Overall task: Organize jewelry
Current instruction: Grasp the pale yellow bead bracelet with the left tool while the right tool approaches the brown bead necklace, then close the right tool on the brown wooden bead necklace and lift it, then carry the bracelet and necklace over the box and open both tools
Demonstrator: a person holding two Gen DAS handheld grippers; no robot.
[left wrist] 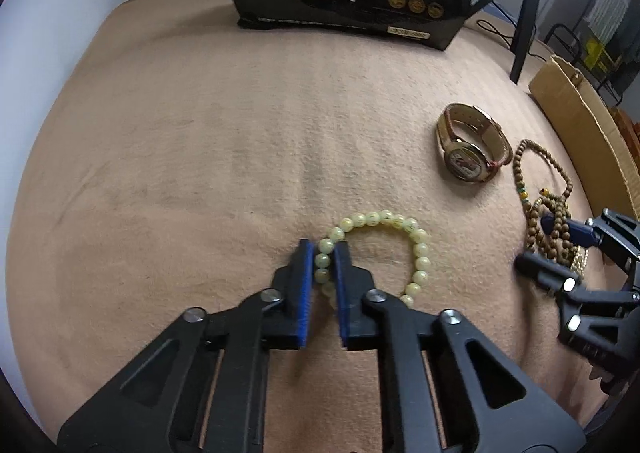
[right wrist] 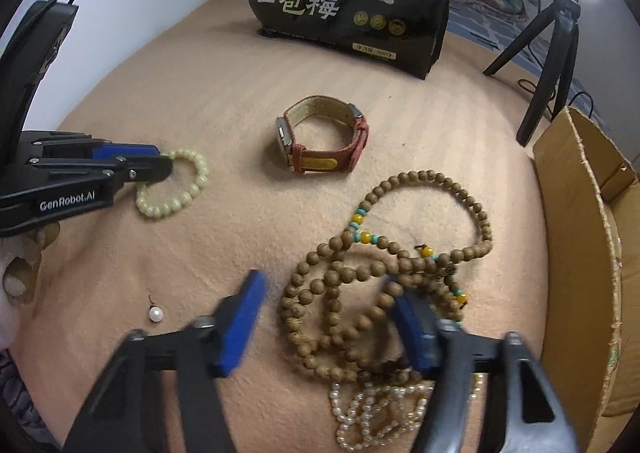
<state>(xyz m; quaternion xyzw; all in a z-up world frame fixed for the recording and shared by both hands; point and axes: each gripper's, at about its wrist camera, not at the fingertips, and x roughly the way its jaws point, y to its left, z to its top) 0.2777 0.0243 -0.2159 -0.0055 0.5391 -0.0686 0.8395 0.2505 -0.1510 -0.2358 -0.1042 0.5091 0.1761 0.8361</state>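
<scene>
My left gripper (left wrist: pixel 324 249) is shut on a pale green bead bracelet (left wrist: pixel 416 249) lying on the tan blanket; it also shows in the right wrist view (right wrist: pixel 188 189) with the left gripper (right wrist: pixel 160 163) on it. My right gripper (right wrist: pixel 324 289) is open around a tangle of brown wooden beads (right wrist: pixel 352 293), its right pad among the strands. The right gripper (left wrist: pixel 540 241) also appears at the right of the left wrist view over the wooden beads (left wrist: pixel 560 173). A watch (right wrist: pixel 320 141) with a brown strap lies in the middle. A pearl strand (right wrist: pixel 380 409) and a pearl earring (right wrist: pixel 156 313) lie near.
A black snack bag (right wrist: pixel 352 1) stands at the back of the blanket (left wrist: pixel 200 133). A cardboard box (right wrist: pixel 580 233) stands along the right edge. A black tripod (right wrist: pixel 552 53) stands at the back right.
</scene>
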